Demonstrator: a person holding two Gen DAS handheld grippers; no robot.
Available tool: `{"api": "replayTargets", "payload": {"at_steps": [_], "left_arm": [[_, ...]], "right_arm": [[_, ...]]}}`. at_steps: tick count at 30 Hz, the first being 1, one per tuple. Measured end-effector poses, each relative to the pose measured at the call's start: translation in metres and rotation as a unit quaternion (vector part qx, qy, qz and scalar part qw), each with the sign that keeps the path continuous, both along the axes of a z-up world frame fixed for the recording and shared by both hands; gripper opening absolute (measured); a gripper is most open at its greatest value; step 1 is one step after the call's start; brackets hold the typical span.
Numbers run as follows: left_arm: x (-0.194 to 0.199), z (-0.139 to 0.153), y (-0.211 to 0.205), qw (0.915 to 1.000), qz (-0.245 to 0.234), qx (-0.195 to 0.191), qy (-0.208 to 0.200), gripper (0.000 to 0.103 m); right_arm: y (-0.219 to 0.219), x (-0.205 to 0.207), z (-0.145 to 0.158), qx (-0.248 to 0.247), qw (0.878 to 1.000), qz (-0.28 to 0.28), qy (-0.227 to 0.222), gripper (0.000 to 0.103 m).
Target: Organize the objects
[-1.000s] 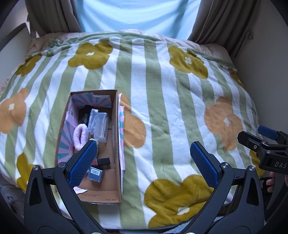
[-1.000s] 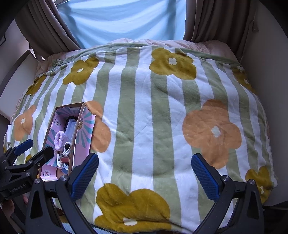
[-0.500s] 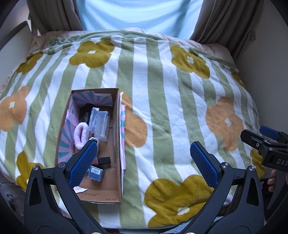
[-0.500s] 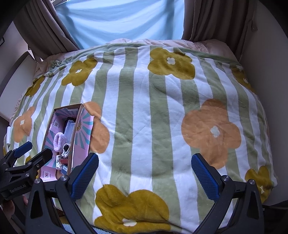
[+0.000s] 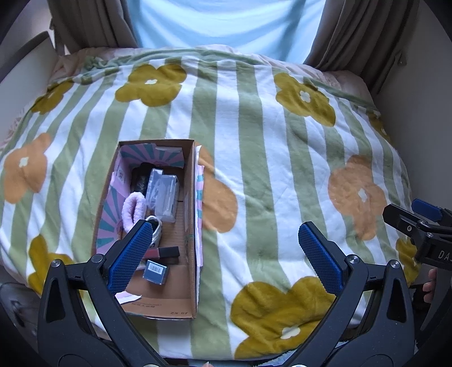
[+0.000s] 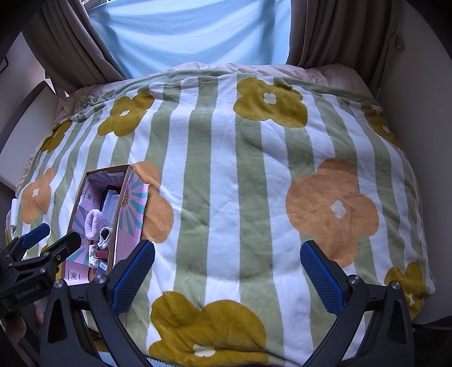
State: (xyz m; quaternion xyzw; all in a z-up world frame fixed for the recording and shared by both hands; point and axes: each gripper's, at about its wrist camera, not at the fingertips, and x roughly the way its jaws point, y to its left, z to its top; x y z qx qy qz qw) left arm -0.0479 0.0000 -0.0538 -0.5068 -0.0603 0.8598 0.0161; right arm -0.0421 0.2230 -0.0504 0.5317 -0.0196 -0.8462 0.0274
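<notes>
An open cardboard box (image 5: 189, 214) with pink striped lining lies on the bed at the left; it also shows in the right wrist view (image 6: 120, 209). Inside lie a pink fluffy scrunchie (image 5: 132, 207), a clear plastic case (image 5: 165, 193), a dark red tube (image 5: 162, 252), a small blue box with a barcode (image 5: 156, 271) and a white item (image 5: 156, 225). My left gripper (image 5: 226, 258) is open and empty, held above the bed's near edge, its left finger over the box. My right gripper (image 6: 227, 278) is open and empty over the blanket, right of the box.
The bed carries a green-and-white striped blanket with yellow and orange flowers (image 6: 254, 183). Brown curtains (image 5: 358, 34) and a pale blue window drape (image 5: 226, 25) hang behind. Walls close in at the right (image 6: 423, 113) and the left.
Both views have drifted slightly; the box sits a little further right and lower in the left wrist view. Both grippers stay open.
</notes>
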Motion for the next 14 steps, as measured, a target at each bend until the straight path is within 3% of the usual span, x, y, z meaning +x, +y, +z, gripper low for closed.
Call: {"api": "replayTargets", "payload": {"at_steps": [14], "left_arm": [[0.003, -0.009, -0.016, 0.9980, 0.057, -0.025, -0.008, 0.103]], "right_arm": [[0.000, -0.009, 0.001, -0.001, 1.000, -0.005, -0.005, 0.103]]}}
